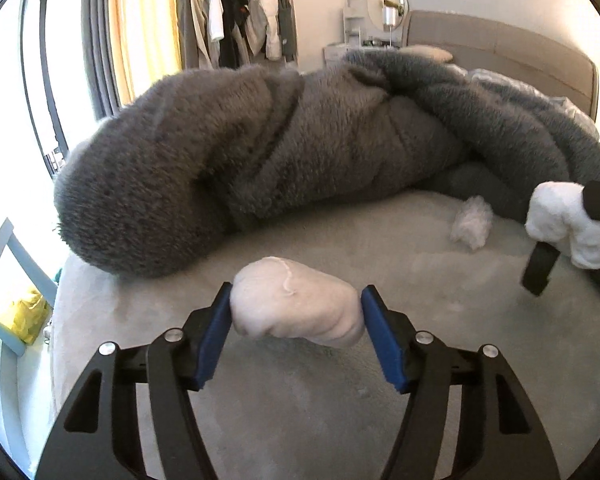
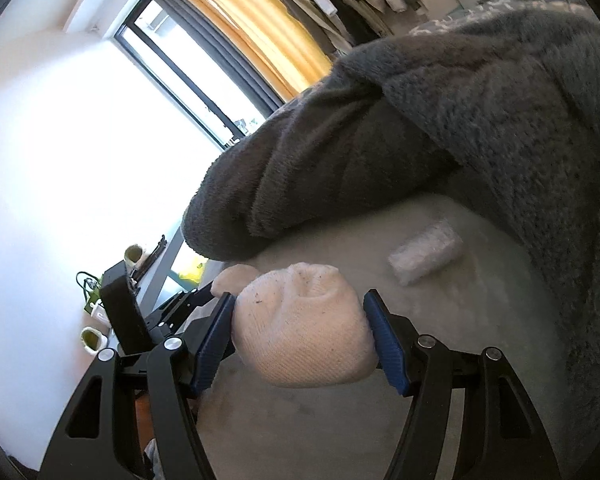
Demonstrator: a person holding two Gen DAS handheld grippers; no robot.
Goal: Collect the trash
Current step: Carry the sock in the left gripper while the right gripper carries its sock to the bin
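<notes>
At the lower centre of the left wrist view the left tool [image 1: 296, 312] has its blue pads closed partway on a pale, soft wad [image 1: 296, 304], squeezed from both sides and held just above the bed [image 1: 340, 420]. To the right of it in that frame, a loose tuft [image 1: 473, 222] of white fluff lies on the bed against the foot of the grey blanket [image 1: 260, 152], and at the far right edge the right tool [image 1: 568, 224] appears, gripping a white knit lump [image 1: 562, 222]. In the right wrist view that same lump [image 2: 304, 328] fills the lower centre, pinched between the pads of the right tool [image 2: 300, 332], with dark specks on its weave; up and to the right a small clear-wrapped packet [image 2: 426, 254] rests on the bed near the blanket's edge. Both tools seem loaded, so the step in hand is probably carrying these pieces to a bin, which neither view shows. To do it well, keep the squeeze steady, since soft material can slip out if the pads ease; lift clear of the blanket so the pile does not snag; and deliver one load before going for the tuft and the packet. No brand, label or writing can be read in either view.
</notes>
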